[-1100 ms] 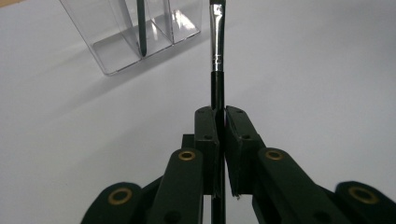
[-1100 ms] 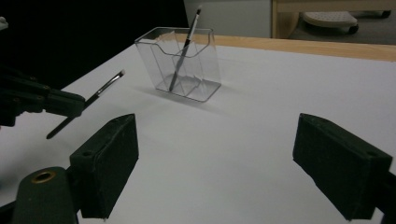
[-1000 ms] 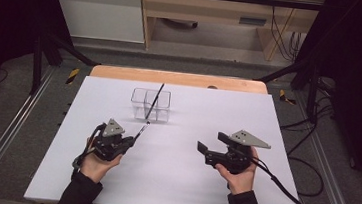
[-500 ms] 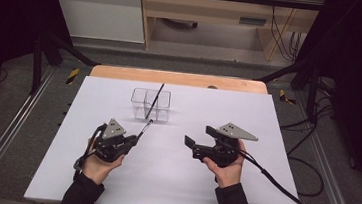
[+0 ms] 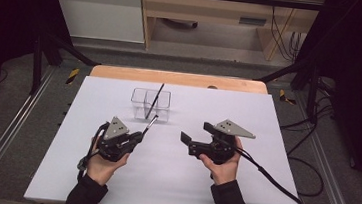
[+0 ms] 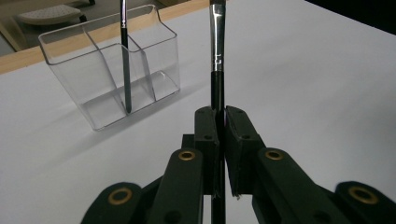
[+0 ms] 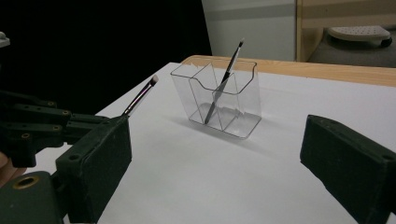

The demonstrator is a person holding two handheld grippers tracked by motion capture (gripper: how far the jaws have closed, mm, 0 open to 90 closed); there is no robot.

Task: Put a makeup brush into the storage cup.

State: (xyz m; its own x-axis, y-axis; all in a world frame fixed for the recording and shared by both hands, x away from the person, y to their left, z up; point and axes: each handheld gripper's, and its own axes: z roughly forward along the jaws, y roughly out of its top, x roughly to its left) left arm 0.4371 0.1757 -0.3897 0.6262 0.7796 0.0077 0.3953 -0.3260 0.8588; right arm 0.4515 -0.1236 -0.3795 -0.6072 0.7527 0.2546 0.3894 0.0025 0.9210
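- High view is showing the left hand-held gripper (image 5: 135, 139) sitting low over the white bench (image 5: 271, 191), its jaws pinching the dark handle of a slim black make-up brush with a silver ferrule (image 5: 149, 124), which is pointing forward and up toward the organiser.
- Left gripper view is showing the jaws closed flat on that handle just below the ferrule, with the brush (image 6: 217, 56) running straight up out of the frame and the handle's tail passing down between the jaw arms.
- Clear plastic organiser with three compartments (image 5: 138, 103) is standing near the far middle of the bench, just beyond the held brush's tip; a second thin black brush (image 5: 155, 99) is leaning inside it, tip up and tilted to the right.
- Right hand-held gripper (image 5: 197, 134) is hovering to the right of the organiser with its jaws spread wide and nothing between them.
- Judging by its look, the held brush is very light, stiff along the handle and smooth, so it is likely to swivel or slip in a loose pinch; gripping mid-handle, clear of the soft bristles, is looking like the safest hold.
- Organiser is looking light and easy to tip, so a brush going in too steeply is risking a nudge against its thin wall.
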